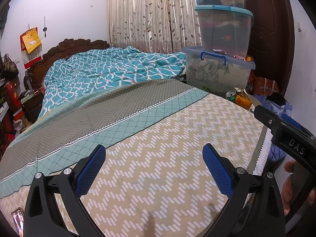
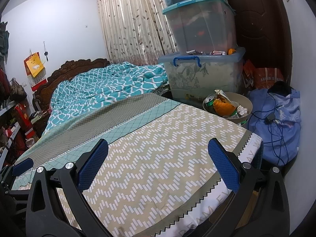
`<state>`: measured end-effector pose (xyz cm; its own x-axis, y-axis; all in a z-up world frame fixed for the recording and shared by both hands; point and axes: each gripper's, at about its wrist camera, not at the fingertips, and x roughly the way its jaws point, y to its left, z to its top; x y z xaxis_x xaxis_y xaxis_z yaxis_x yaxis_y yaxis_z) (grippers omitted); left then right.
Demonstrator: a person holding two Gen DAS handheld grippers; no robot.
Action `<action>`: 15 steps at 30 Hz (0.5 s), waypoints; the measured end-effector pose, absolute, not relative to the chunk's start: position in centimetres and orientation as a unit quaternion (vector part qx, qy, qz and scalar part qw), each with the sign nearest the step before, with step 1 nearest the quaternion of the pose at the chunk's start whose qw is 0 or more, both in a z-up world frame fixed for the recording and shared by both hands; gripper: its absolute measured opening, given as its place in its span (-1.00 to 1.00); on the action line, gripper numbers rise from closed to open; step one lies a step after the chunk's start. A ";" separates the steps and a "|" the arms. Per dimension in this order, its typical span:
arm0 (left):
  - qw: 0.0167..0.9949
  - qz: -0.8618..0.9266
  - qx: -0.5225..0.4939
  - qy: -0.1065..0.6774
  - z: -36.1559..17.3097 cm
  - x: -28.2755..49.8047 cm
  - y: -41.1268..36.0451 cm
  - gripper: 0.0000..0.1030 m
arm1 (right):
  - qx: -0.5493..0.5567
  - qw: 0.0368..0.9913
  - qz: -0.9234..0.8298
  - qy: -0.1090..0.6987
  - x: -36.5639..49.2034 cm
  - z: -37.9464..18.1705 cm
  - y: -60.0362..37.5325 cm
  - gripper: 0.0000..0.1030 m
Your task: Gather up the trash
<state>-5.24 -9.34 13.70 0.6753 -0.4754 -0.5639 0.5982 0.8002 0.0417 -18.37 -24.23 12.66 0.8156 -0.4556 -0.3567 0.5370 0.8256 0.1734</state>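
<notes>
A beige trash bin (image 2: 249, 106) stands on the floor beyond the bed's far right corner. It holds a green can (image 2: 209, 100), orange peel (image 2: 224, 105) and crumpled paper (image 2: 242, 110). Part of it shows in the left wrist view (image 1: 255, 99). Wrappers (image 2: 192, 52) and an orange bit (image 2: 231, 51) lie on the lowest storage box's lid (image 2: 201, 56). My left gripper (image 1: 154, 170) is open and empty above the patterned bedspread (image 1: 158, 167). My right gripper (image 2: 158, 169) is open and empty above the same bedspread, and its body shows at the right of the left wrist view (image 1: 286, 138).
Three stacked plastic storage boxes (image 2: 201, 25) stand beside the bed. A blue bag with cables (image 2: 276, 122) lies on the floor by the brown door (image 2: 262, 29). A teal quilt (image 1: 110, 69) covers the head of the bed. Shelves with bags (image 1: 9, 98) line the left wall.
</notes>
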 end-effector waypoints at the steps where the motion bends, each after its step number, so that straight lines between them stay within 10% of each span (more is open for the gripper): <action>1: 0.908 -0.295 0.112 0.274 13.7 -5.3 -9.4 0.84 | 0.134 0.943 -0.263 0.152 -18.4 12.7 -24.2 0.94; 15: 0.907 -0.298 0.122 0.272 13.5 -5.7 -10.1 0.84 | 0.141 0.942 -0.264 0.151 -18.8 12.6 -24.4 0.94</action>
<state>-5.74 -10.13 13.55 0.6748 -0.4739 -0.5657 0.6064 0.7929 0.0591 -18.79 -24.42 12.57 0.8156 -0.4542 -0.3586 0.5394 0.8211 0.1867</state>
